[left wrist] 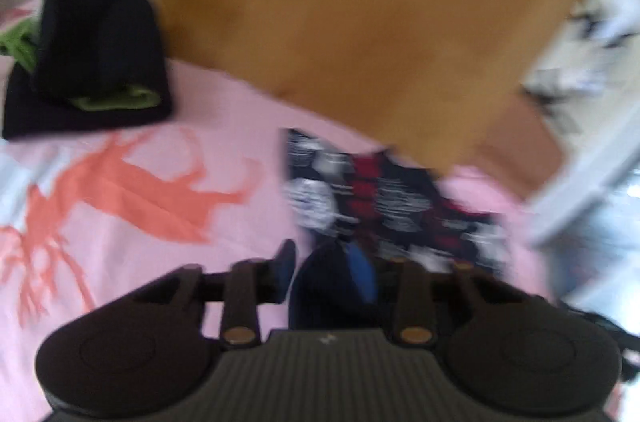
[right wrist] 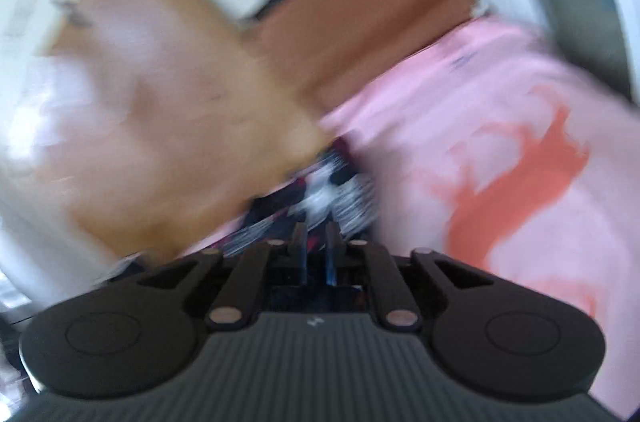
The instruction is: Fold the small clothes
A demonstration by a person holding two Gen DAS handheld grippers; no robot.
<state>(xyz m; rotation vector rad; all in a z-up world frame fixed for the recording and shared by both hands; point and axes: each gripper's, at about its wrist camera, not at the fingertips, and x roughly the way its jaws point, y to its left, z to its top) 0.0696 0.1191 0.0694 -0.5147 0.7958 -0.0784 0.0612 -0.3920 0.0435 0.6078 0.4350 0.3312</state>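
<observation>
A small patterned garment point(left wrist: 384, 198) in navy, red and white lies crumpled on the pink sheet point(left wrist: 224, 110) near its far edge. My left gripper point(left wrist: 324, 266) is just short of it, its blue pads apart, with something dark and blurred between them and a sliver of sheet showing beside the left pad. In the right wrist view the same garment point(right wrist: 344, 194) lies right in front of my right gripper point(right wrist: 315, 242). Those fingers stand a narrow gap apart, with dark red cloth visible through the gap. Both views are heavily blurred.
A stack of folded black clothes point(left wrist: 96, 54) with green trim sits at the far left of the sheet. A coral deer print point(left wrist: 132, 194) marks the sheet point(right wrist: 440, 94). An orange-brown wooden surface point(left wrist: 340, 14) lies beyond the edge, with white furniture point(left wrist: 592, 182) to the right.
</observation>
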